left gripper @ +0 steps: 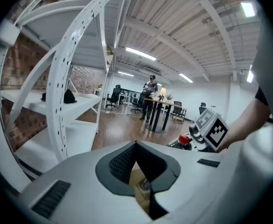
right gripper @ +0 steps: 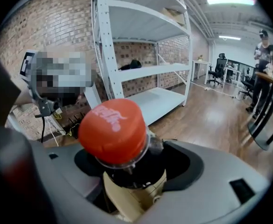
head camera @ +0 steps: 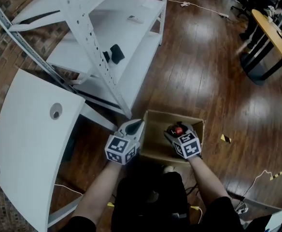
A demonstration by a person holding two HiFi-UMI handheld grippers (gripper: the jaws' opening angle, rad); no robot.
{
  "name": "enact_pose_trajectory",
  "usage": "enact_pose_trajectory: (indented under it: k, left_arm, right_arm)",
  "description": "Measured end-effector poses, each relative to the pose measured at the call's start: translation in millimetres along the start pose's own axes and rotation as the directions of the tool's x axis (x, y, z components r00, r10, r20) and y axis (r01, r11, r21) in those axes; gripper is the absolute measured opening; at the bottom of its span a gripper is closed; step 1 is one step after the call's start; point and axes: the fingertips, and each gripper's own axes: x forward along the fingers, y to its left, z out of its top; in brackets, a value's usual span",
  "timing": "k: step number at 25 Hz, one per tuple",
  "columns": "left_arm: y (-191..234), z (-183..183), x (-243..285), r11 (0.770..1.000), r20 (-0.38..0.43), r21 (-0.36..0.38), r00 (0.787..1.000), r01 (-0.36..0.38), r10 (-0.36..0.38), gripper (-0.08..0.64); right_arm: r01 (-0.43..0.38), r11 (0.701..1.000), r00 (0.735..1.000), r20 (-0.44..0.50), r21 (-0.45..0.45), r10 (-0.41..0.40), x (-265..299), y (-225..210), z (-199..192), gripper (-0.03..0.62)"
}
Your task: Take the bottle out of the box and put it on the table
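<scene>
Lining a brick wall, white table and shelving meet wooden floor.

Matt cardboard box, glossy wood floor

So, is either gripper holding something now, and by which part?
The right gripper holds the bottle by its neck, just under the red cap; the left gripper has its jaws together, holding nothing.

Left gripper, jaws together, right gripper, jaws clamped on bottle
</scene>
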Motion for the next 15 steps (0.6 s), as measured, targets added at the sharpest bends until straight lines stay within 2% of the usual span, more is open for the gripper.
enact_pose_trajectory:
  k: [3, 7, 11, 15]
  left_arm:
    - [-22.3, 69.7, -26.3, 1.0, 0.004, -0.027, 1.0, -0.004, 0.004, 0.002]
    - [-53.4, 157.3, -72.8, 1.0, -0.005, -0.011, 1.0, -0.016, 0.016, 0.002]
    - [-70.0, 253.2, -123.9, 1.0, 0.043, 0.004, 0.999, -0.023, 0.023, 0.001]
    - [-79.9, 320.2, -185.7, 0.998, 0.099, 0.037, 0.994, -0.046, 0.043, 0.002]
  right_arm:
    - [-0.001, 1.0, 1.0, 0.001, 0.012, 0.001, -68.7, 10.8, 43.1, 0.333]
    - [0.0, 1.0, 1.0, 0.009, -0.002, 0.0, -165.7, 32.2, 98.3, 0.333]
    - [0.003, 0.998, 0.999, 0.045, -0.062, 0.0, -252.8, 57.3, 161.6, 0.333]
    - [-0.001, 0.993, 0.995, 0.1, -0.118, 0.013, -316.2, 91.7, 209.8, 0.333]
